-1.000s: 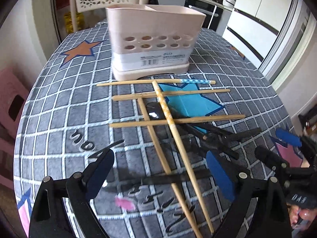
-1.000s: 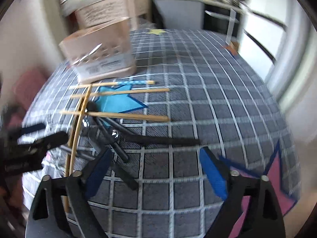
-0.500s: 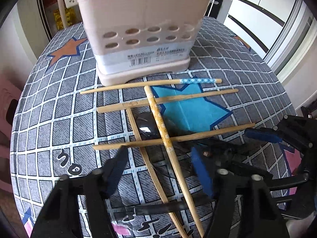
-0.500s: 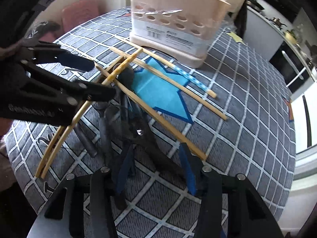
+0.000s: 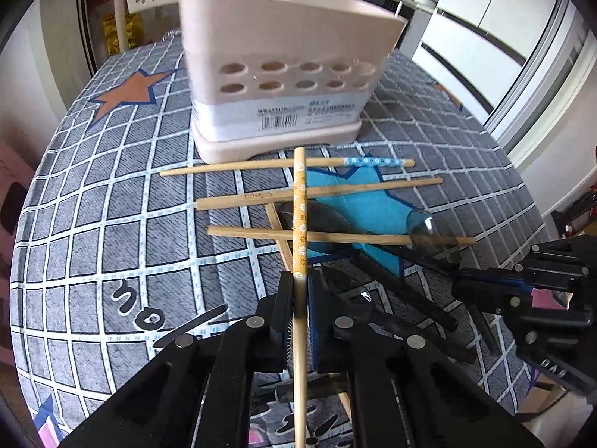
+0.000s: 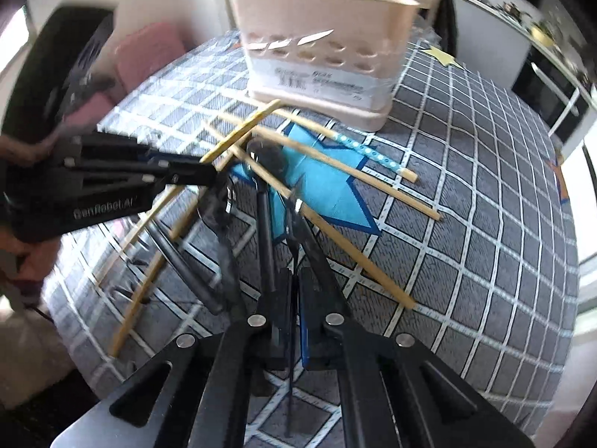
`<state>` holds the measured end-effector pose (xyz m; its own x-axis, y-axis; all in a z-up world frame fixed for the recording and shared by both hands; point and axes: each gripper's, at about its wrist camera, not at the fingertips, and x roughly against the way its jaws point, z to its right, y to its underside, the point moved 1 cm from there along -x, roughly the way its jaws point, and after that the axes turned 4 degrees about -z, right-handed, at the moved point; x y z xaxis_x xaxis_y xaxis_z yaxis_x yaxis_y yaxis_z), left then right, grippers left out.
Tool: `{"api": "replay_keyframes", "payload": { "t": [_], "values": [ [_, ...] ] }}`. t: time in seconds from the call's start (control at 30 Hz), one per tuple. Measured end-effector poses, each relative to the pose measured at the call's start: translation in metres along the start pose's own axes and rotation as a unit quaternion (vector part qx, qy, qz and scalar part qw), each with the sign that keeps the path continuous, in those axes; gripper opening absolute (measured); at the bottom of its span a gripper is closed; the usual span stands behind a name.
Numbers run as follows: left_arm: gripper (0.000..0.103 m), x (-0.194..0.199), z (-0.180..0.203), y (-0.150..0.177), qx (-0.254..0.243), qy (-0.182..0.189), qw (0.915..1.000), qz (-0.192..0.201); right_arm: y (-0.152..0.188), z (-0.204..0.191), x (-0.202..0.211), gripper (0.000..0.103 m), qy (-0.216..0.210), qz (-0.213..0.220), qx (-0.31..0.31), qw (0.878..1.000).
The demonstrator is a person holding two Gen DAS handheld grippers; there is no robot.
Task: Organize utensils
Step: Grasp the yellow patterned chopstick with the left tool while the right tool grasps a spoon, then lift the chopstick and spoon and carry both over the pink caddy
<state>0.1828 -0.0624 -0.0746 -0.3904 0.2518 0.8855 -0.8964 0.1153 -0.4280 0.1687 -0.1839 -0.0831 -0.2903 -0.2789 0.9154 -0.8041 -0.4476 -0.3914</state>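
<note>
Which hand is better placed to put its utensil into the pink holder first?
Left, probably. The left gripper holds a chopstick aimed straight at the holder; the right one's black utensil is still among others.

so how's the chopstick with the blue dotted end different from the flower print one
The blue-ended chopstick lies flat on the tablecloth in front of the utensil holder, untouched; the flower-print chopstick is clamped in the left tool.
The blue-ended one runs across the left wrist view; the flower-print one points away toward the holder and crosses over it.
One has a blue white-dotted band at one end; the other has small white flowers along its middle.
Both are slim, pale wooden chopsticks.
</note>
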Motion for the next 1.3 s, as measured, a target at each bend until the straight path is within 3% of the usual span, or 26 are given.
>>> {"api": "replay_keyframes", "payload": {
  "t": [0.2, 0.4, 0.7, 0.8, 1.0, 1.17, 1.3],
  "values": [
    [0.040, 0.023, -0.009, 0.005, 0.015, 0.021, 0.9992, 0.030, -0.001, 0.004, 0.021, 0.004, -0.052, 0.036, -0.073, 0.995],
    [0.040, 0.069, -0.009, -0.005, 0.013, 0.038, 0.9949, 0.093, -0.010, 0.013, 0.051, 0.004, -0.094, 0.099, -0.141, 0.981],
    [0.040, 0.159, -0.015, -0.054, 0.006, 0.078, 0.9768, 0.200, -0.062, 0.015, 0.126, 0.004, -0.105, 0.204, -0.153, 0.961],
    [0.040, 0.182, -0.020, -0.077, 0.007, 0.089, 0.9706, 0.223, -0.085, 0.013, 0.149, 0.004, -0.081, 0.232, -0.141, 0.959],
    [0.040, 0.209, -0.028, -0.123, 0.007, 0.073, 0.9603, 0.269, -0.130, 0.020, 0.169, 0.004, -0.041, 0.266, -0.143, 0.952],
    [0.040, 0.204, -0.037, -0.159, 0.008, 0.044, 0.9556, 0.291, -0.163, 0.031, 0.164, 0.004, -0.008, 0.280, -0.146, 0.949],
    [0.040, 0.185, -0.046, -0.183, 0.019, 0.043, 0.9556, 0.291, -0.177, 0.038, 0.144, 0.004, 0.011, 0.269, -0.149, 0.952]
  ]
}}
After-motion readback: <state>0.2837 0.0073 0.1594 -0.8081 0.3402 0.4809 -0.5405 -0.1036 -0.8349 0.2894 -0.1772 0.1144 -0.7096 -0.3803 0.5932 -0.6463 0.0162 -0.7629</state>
